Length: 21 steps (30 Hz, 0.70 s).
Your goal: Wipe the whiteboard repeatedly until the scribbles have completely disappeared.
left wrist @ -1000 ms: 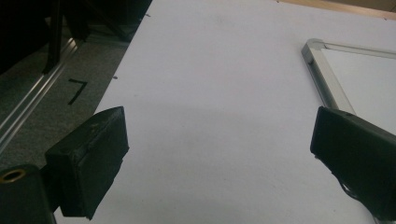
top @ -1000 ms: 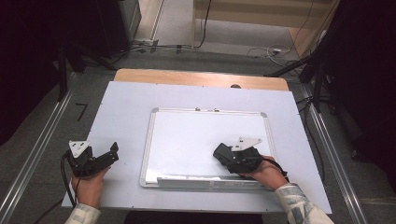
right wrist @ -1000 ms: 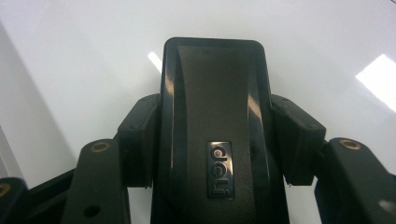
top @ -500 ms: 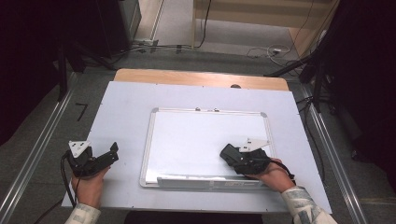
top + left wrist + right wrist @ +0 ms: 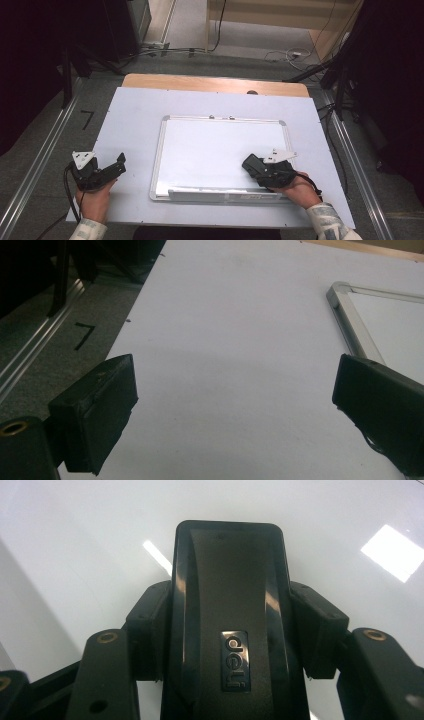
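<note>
We are mid-wipe: our right gripper [image 5: 255,166] has its jaws clamped on the black eraser [image 5: 227,610] near the whiteboard's [image 5: 220,145] near right corner, our left gripper [image 5: 112,170] gapes empty, so next sweep across firmly.

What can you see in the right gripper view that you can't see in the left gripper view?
Right gripper view: a black eraser clamped between its jaws, over the shiny board surface. Left gripper view: jaws wide apart holding nothing, the white table, grey floor with a black mark. Both: part of the whiteboard.
</note>
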Each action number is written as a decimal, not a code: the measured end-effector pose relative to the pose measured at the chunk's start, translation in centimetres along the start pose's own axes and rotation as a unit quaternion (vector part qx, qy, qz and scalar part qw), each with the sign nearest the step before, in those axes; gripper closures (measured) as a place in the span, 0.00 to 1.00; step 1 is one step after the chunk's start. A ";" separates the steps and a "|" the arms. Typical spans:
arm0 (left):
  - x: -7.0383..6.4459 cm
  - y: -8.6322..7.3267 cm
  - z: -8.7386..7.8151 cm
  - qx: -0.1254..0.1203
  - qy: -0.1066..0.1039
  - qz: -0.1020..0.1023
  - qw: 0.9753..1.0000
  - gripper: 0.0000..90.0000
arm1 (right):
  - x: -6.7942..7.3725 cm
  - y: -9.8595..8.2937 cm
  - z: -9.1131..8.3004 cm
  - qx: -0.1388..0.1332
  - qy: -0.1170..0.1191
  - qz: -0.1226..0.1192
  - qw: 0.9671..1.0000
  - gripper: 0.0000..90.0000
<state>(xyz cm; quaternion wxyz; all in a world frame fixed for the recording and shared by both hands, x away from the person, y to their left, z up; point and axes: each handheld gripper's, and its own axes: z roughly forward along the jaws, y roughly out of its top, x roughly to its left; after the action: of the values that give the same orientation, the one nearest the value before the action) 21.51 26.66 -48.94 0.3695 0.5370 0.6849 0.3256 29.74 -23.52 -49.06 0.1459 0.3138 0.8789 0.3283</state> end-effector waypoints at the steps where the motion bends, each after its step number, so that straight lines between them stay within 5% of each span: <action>1: 0.0 0.0 0.0 -0.001 0.000 0.000 1.000 0.05 | -0.1 -0.1 0.0 -0.001 -0.003 -0.002 1.000 0.43; 21: -0.1 0.1 0.2 0.000 -0.002 0.000 1.000 0.05 | -1.2 -1.2 -1.1 -0.015 -0.026 0.043 0.999 0.43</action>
<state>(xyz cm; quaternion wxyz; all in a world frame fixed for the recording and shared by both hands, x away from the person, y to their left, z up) 21.72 26.55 -48.96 0.3706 0.5374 0.6844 0.3247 29.63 -25.55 -49.01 0.1597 0.3574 0.8553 0.3394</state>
